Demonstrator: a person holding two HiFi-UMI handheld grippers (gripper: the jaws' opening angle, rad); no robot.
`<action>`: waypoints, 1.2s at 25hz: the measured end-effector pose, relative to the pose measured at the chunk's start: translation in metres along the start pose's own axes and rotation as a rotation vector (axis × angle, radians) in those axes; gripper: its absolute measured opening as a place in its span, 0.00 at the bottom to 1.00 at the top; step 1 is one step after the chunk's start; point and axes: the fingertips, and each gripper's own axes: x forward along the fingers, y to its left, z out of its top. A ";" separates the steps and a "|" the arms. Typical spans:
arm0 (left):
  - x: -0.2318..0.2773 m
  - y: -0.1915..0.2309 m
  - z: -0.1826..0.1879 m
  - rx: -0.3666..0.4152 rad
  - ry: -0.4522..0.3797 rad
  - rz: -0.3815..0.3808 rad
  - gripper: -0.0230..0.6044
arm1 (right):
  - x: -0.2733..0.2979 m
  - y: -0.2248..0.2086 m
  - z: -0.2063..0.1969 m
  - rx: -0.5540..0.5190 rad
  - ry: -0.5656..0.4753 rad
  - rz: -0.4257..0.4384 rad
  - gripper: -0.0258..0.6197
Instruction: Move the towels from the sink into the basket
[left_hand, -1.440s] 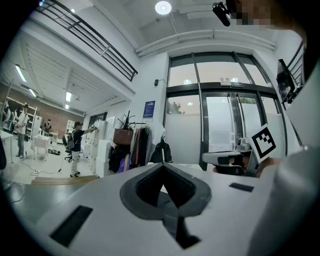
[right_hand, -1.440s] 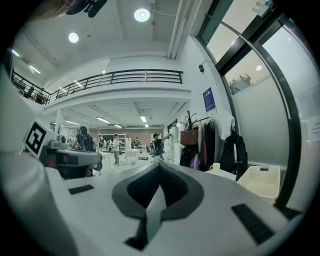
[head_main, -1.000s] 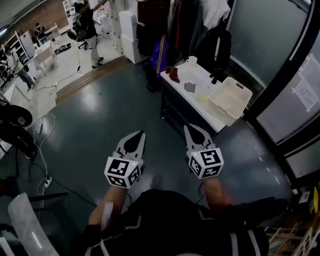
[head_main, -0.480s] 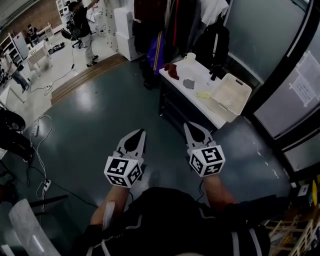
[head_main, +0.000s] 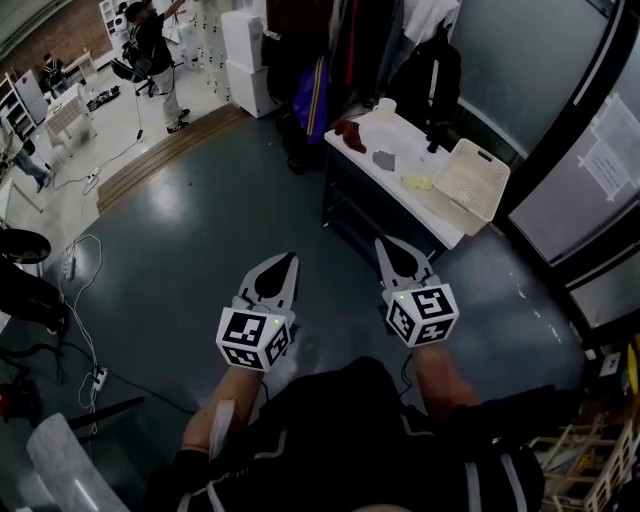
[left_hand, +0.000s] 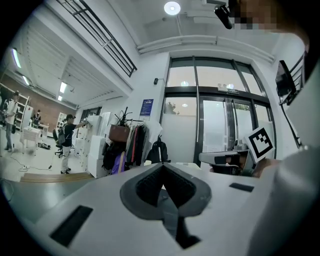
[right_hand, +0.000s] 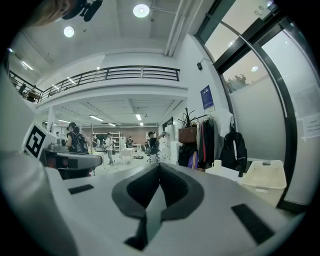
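Observation:
Ahead on a white table (head_main: 372, 176) lie a dark red towel (head_main: 349, 134), a grey towel (head_main: 385, 160) and a yellow towel (head_main: 417, 183). A white slotted basket (head_main: 470, 180) stands at the table's right end, and it also shows in the right gripper view as the basket (right_hand: 265, 176). My left gripper (head_main: 291, 257) and right gripper (head_main: 381, 242) are held side by side over the floor, well short of the table. Both are shut and empty, the left gripper (left_hand: 162, 166) and the right gripper (right_hand: 159, 165) each with jaws closed together. No sink can be made out.
A white cup (head_main: 386, 108) and a black upright fixture (head_main: 432, 140) stand on the table. Hanging clothes and bags (head_main: 330, 60) crowd the rack behind it. A glass wall (head_main: 560, 150) runs along the right. A person (head_main: 150, 50) stands far off at the back left, and cables (head_main: 85, 300) trail on the floor at left.
Both grippers have stayed shut and side by side. The view has shifted slightly, and the far person has moved a little to the left.

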 end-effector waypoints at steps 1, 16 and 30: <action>0.001 0.004 -0.003 0.005 0.008 0.000 0.04 | 0.003 0.001 -0.001 0.000 0.002 -0.004 0.04; 0.069 0.045 0.004 0.015 0.005 0.052 0.04 | 0.082 -0.041 0.012 0.013 -0.030 0.025 0.04; 0.174 0.078 0.016 -0.013 0.026 0.088 0.04 | 0.160 -0.108 0.025 -0.014 -0.018 0.098 0.04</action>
